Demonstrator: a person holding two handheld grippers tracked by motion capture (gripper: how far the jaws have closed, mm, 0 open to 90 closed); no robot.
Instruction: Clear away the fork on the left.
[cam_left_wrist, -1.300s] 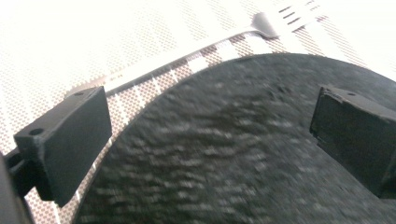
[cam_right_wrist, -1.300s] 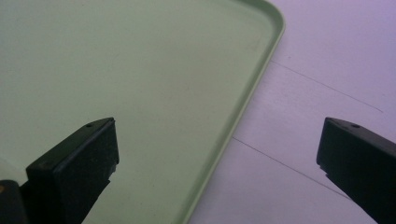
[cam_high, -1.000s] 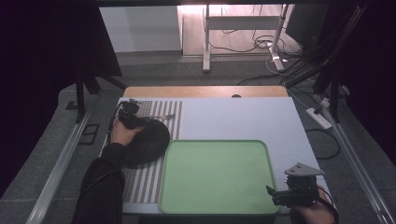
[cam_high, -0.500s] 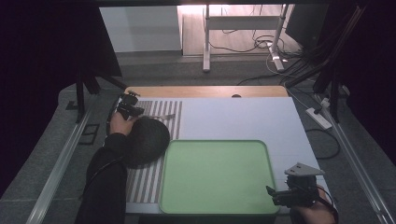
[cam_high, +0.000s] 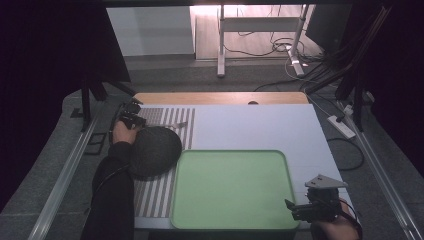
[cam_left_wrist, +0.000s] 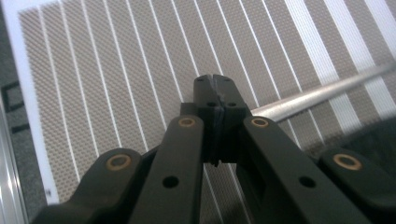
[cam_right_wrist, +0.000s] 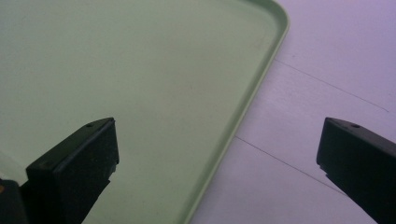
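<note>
My left gripper hovers over the far left part of a grey-and-white striped mat. Its jaws are shut, tips pressed together with nothing between them. A thin silver utensil handle lies on the mat just beyond the jaws, seen from above as a short bright bar. A dark round plate rests on the mat beside the person's left hand. My right gripper stands open at the near right corner of an empty green tray, its jaws straddling the tray's rim.
The white tabletop stretches behind and to the right of the tray. A wooden strip runs along its far edge. Metal rails flank the table, and cables and a power strip lie on the floor to the right.
My left gripper and hand have moved a little farther away and leftward, off the dark plate toward the mat's far left corner. The right gripper has stayed put.
</note>
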